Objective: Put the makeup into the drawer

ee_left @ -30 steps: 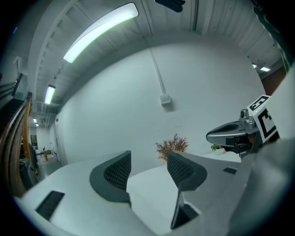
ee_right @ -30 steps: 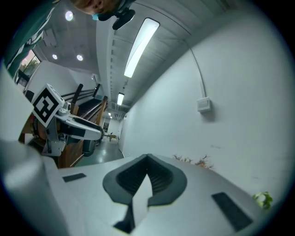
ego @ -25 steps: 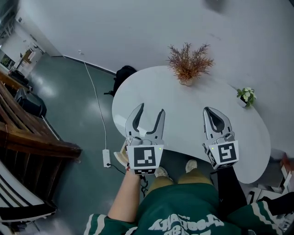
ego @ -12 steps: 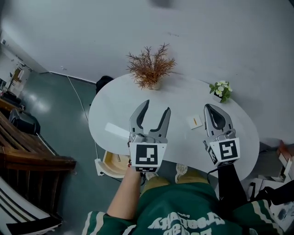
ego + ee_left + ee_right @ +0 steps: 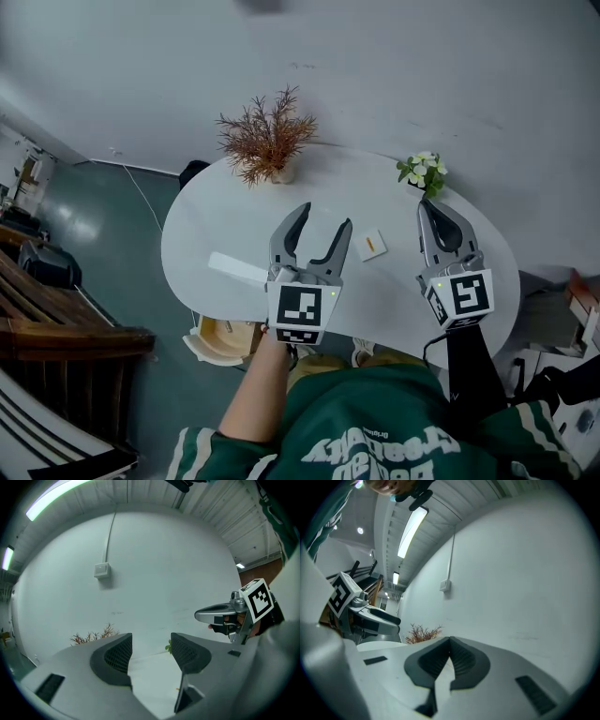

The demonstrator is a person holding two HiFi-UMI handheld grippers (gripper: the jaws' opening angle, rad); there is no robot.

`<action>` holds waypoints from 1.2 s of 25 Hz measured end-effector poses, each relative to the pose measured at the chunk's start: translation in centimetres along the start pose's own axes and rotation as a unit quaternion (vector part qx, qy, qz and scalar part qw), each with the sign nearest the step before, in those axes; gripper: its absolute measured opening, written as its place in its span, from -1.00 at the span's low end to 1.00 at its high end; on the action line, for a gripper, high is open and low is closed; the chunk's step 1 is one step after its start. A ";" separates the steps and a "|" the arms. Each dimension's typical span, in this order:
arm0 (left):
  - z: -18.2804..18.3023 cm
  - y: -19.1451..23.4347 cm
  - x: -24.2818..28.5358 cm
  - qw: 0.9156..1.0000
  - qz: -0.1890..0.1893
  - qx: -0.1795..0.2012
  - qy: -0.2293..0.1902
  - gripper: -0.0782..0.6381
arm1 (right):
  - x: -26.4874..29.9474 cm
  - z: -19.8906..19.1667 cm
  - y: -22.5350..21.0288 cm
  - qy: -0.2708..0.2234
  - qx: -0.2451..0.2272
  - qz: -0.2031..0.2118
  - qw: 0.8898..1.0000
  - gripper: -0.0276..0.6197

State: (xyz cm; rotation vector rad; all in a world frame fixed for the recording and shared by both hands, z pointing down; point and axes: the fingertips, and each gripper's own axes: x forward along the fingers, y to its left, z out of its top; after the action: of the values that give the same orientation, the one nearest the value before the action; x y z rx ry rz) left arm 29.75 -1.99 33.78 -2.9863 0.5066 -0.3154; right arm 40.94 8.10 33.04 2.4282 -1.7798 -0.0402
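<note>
Hovering — left gripper (image 5: 324, 216) jaws spread | right gripper (image 5: 428, 205) jaws clenched, empty | makeup (image 5: 372, 245) perhaps slanted

Small white makeup square (image 5: 372, 246) lies flat on the table (image 5: 211, 230).

A white, rounded, kidney-shaped tabletop (image 5: 202, 234) carries four things. At its far edge, toward the left, stands a dried reddish-brown plant (image 5: 265, 141) in a small pale pot. Toward the far right stands a small green plant with white flowers (image 5: 422, 172). Near the middle lies a small white square piece (image 5: 371, 245) with an orange mark. A long flat white strip (image 5: 236, 269) lies near the front left edge.
</note>
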 end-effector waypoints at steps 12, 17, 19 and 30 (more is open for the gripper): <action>-11.6 -6.6 6.9 0.970 -0.142 0.020 0.197 -0.47 | -1.6 -3.4 -4.3 0.025 0.024 -0.038 0.999 -0.91; -16.9 -9.1 8.2 0.938 -0.204 0.038 0.277 -0.25 | -3.0 -4.8 -6.6 0.035 0.034 -0.062 0.997 -0.90; -18.5 -10.1 8.4 0.923 -0.231 0.058 0.303 -0.19 | -3.6 -5.4 -7.4 0.038 0.038 -0.070 0.996 -0.90; -25.9 -11.9 9.5 0.843 -0.304 0.151 0.418 0.23 | -5.2 -7.2 -9.1 0.054 0.047 -0.090 0.993 -0.90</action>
State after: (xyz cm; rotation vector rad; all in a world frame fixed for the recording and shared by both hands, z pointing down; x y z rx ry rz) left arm 36.62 4.42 62.26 -2.4579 -0.4568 -1.5958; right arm 48.69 16.40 38.76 2.5962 -1.5482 0.1578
